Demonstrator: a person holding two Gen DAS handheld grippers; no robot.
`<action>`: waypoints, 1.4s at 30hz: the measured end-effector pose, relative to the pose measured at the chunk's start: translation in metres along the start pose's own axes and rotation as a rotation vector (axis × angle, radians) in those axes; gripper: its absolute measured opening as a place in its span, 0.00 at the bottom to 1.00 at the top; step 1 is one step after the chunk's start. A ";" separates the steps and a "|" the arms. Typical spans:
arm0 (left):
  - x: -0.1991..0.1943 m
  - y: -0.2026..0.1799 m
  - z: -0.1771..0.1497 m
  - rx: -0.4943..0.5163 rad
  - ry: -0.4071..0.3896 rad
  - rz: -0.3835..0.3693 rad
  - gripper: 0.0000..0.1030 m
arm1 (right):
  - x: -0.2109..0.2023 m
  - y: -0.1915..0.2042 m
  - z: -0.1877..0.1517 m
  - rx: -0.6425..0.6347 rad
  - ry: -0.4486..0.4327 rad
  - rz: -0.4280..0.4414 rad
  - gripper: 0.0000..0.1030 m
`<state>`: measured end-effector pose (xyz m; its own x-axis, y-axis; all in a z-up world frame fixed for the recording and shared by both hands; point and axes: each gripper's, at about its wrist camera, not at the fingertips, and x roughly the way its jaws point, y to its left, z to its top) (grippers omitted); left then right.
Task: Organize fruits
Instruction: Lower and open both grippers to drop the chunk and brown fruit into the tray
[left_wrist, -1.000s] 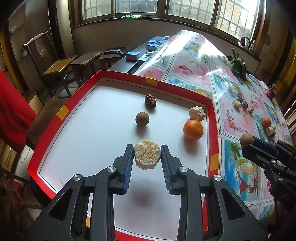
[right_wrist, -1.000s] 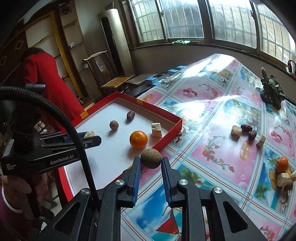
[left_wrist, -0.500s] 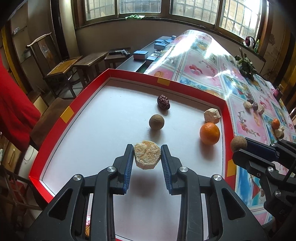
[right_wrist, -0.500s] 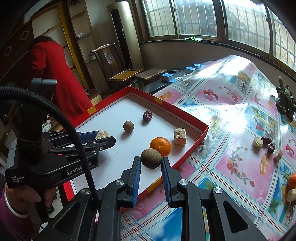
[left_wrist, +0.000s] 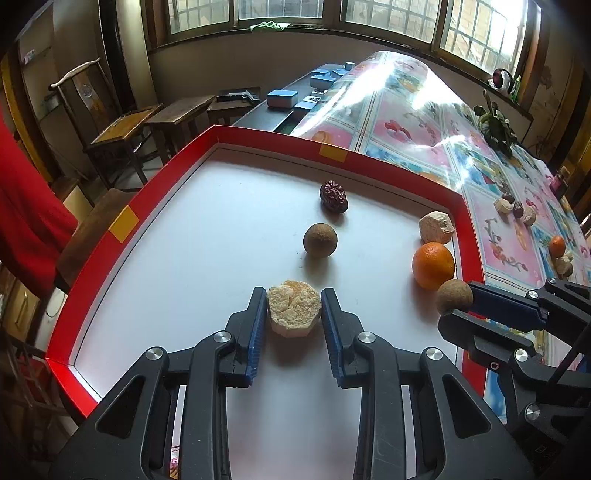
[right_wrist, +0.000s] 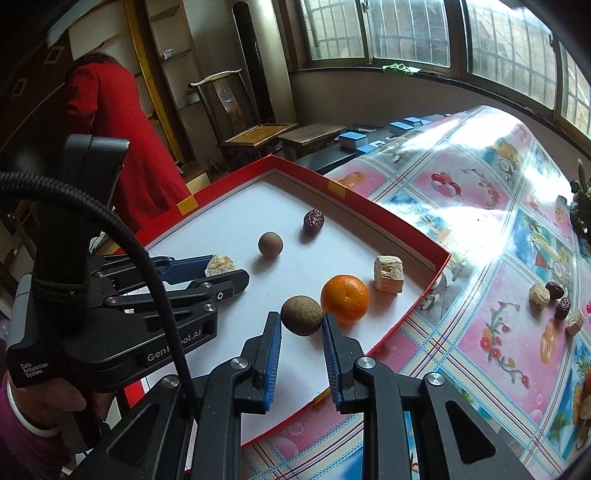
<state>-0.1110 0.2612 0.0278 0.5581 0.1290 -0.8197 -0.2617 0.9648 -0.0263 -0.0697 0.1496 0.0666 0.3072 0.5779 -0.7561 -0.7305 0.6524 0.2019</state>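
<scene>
Left gripper (left_wrist: 293, 314): you're clamping its fingers on the pale crumbly chunk (left_wrist: 293, 309), holding it over the near middle of the red tray (left_wrist: 122, 229).
Right gripper (right_wrist: 301, 332): you're pinching the brown ball (right_wrist: 301, 315) just beside the orange (right_wrist: 344, 298), at about 7 o'clock from it.
Already in tray: a second brown ball (left_wrist: 320, 239), a wrinkled date (left_wrist: 333, 196) at its 12 o'clock, a pale block (left_wrist: 436, 227) by the right wall.
Left to do: both held pieces are waiting to go down; more fruit (right_wrist: 554, 301) is sitting on the desk (right_wrist: 461, 192), well apart at 3 o'clock.
Hard to tell: whether either held piece is touching the tray floor; the far pile is getting cut off at the frame edge.
</scene>
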 end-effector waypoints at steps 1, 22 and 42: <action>0.000 -0.001 0.001 0.003 0.000 0.001 0.28 | 0.001 0.000 0.000 -0.002 0.003 0.002 0.21; 0.004 0.000 0.003 -0.008 0.012 0.003 0.28 | 0.035 0.004 0.005 -0.030 0.093 -0.004 0.21; -0.028 -0.012 0.003 -0.028 -0.046 0.022 0.55 | -0.024 -0.018 -0.016 0.056 -0.005 -0.029 0.33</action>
<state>-0.1208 0.2473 0.0528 0.5876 0.1610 -0.7930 -0.2957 0.9549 -0.0252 -0.0735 0.1157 0.0714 0.3307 0.5610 -0.7589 -0.6860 0.6952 0.2149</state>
